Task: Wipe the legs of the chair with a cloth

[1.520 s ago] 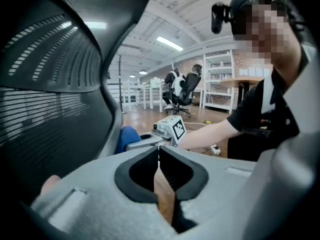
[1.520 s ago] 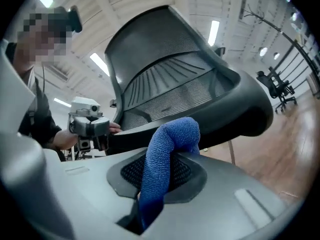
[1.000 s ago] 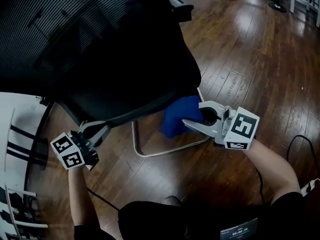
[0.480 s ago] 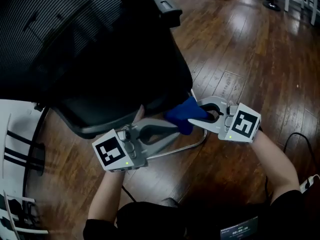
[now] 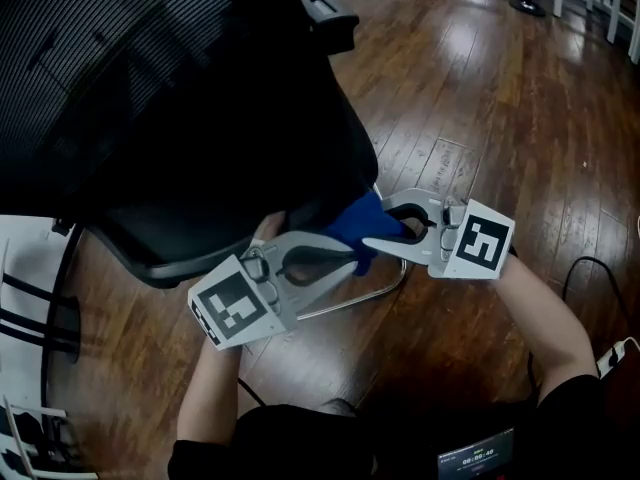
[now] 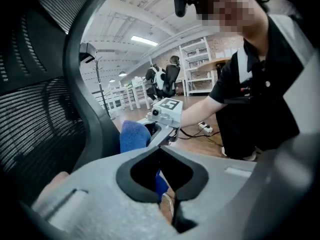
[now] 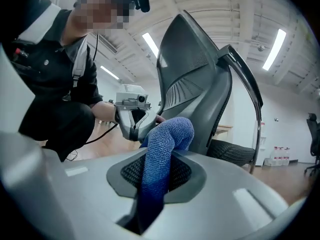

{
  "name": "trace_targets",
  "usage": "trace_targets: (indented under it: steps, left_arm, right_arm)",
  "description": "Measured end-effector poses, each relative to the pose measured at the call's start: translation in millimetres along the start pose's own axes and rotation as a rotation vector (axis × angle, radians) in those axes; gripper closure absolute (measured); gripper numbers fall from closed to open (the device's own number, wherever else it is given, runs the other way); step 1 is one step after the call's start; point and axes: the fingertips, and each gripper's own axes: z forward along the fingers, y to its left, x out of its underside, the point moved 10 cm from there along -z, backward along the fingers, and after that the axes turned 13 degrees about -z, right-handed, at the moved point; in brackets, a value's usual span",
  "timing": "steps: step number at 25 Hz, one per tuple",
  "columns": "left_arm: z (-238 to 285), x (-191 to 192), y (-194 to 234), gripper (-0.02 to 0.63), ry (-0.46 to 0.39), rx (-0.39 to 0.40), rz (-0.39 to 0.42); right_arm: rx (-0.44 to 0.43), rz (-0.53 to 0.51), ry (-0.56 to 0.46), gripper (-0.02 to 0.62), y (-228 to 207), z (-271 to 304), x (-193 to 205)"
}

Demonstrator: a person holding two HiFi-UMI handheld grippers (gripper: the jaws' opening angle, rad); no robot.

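Blue towelling cloth [image 7: 165,144] pinched between jaws of right gripper [image 5: 378,226], grip plain only in its own view, left gripper [image 5: 350,257] jaws together, newly swung in beside cloth

Dark wood plank floor [image 5: 480,98] under and past the right tongs [image 5: 378,226]. Black cable [image 5: 585,268] on floor right of them. White shelving [image 6: 197,66] and office chairs [image 6: 167,79] far behind them. Strip lights [image 7: 150,43] on white ceiling above.

Blue terry cloth [image 5: 360,230] bunched between the right tongs [image 5: 378,226], beside the black chair's chrome leg [image 5: 350,300]
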Motion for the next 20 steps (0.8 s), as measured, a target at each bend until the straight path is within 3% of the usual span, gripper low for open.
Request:
trace_targets:
  steps: [6, 9, 12, 15, 17, 20]
  left_arm:
    - [-22.0, 6.7, -13.6, 0.606, 0.032, 0.060, -0.003]
    - [-47.9, 20.6, -29.1, 0.606, 0.036, 0.000, -0.044]
    - [-80.1, 35.8, -46.1, 0.606, 0.020, -0.063, -0.138]
    - [-111.3, 53.4, -56.7, 0.606, 0.008, -0.071, -0.196]
    - [-118.8, 66.0, -63.3, 0.606, -0.036, -0.120, -0.198]
    - [-105.5, 82.9, -87.7, 0.606, -0.180, -0.259, -0.188]
  right_arm:
    - [-0.077, -0.013, -0.005, 0.540, 16.9, 7.8, -10.1]
    - [-0.155, 0.001, -0.031, 0.541, 35.8, 31.7, -23.9]
    - [-0.220, 0.000, -0.072, 0.541, 60.3, 63.7, -43.8]
    - [-0.229, 0.010, -0.112, 0.541, 84.1, 95.6, -57.4]
    - [-0.213, 0.039, -0.132, 0.541, 93.9, 107.9, -54.5]
    - [-0.229, 0.024, -0.124, 0.538, 99.0, 104.2, -42.5]
